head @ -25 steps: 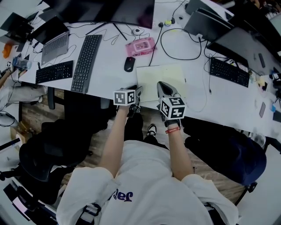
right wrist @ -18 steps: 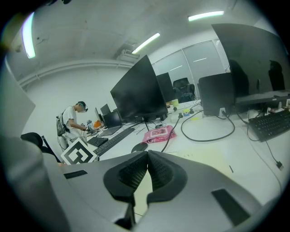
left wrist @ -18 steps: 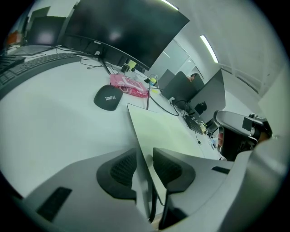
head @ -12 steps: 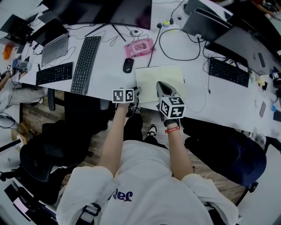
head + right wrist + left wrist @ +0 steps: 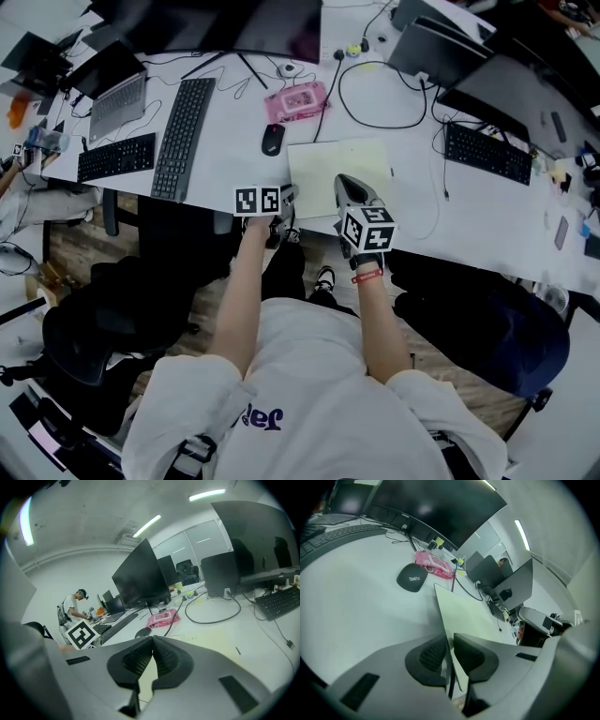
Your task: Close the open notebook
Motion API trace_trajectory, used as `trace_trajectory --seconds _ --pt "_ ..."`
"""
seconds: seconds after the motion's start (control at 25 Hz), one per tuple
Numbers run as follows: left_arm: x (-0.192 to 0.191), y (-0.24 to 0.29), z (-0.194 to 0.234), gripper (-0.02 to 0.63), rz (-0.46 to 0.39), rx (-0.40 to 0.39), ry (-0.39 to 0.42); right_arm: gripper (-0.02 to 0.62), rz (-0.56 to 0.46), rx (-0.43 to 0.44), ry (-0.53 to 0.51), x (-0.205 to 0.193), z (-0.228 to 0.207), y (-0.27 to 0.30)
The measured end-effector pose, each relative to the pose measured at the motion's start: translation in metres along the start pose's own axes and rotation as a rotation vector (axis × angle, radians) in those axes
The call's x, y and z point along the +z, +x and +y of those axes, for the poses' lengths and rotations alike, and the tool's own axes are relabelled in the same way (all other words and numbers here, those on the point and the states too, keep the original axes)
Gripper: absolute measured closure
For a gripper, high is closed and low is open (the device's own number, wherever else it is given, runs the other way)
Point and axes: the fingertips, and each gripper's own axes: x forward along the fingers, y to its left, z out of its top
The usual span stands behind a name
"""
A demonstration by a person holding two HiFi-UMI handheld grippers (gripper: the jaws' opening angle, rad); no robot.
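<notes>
A pale yellow-green notebook (image 5: 323, 164) lies flat on the white desk (image 5: 234, 141), close to its near edge. My left gripper (image 5: 289, 201) sits at the notebook's near left corner. In the left gripper view the notebook (image 5: 464, 613) runs its thin left edge between the jaws of that gripper (image 5: 451, 645). Those jaws have just been closing, and a narrow gap still shows beside the edge. My right gripper (image 5: 348, 185) rests over the notebook's near part. In its own view the right gripper (image 5: 153, 642) is shut with nothing between the tips, and the notebook (image 5: 225, 644) shows beyond.
A black mouse (image 5: 273, 138) and a pink packet (image 5: 300, 97) lie just beyond the notebook. A long keyboard (image 5: 185, 131) is to the left, a black cable loop (image 5: 380, 94) and another keyboard (image 5: 489, 154) to the right. Office chairs stand on either side of me.
The left gripper's marker cube has rolled and shifted slightly left at the notebook's corner. The right gripper and the notebook have stayed where they were.
</notes>
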Motion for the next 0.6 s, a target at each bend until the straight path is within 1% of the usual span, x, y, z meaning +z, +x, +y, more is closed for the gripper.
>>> trace_trajectory --seconds 0.32,0.6 --pt "0.004 -0.006 -0.008 0.545 0.004 -0.002 -0.002 0.595 -0.022 -0.011 0.015 0.005 -0.007 -0.009" --pt "0.014 -0.014 -0.021 0.548 -0.002 0.009 0.038 0.595 -0.045 -0.019 0.032 0.007 -0.015 -0.021"
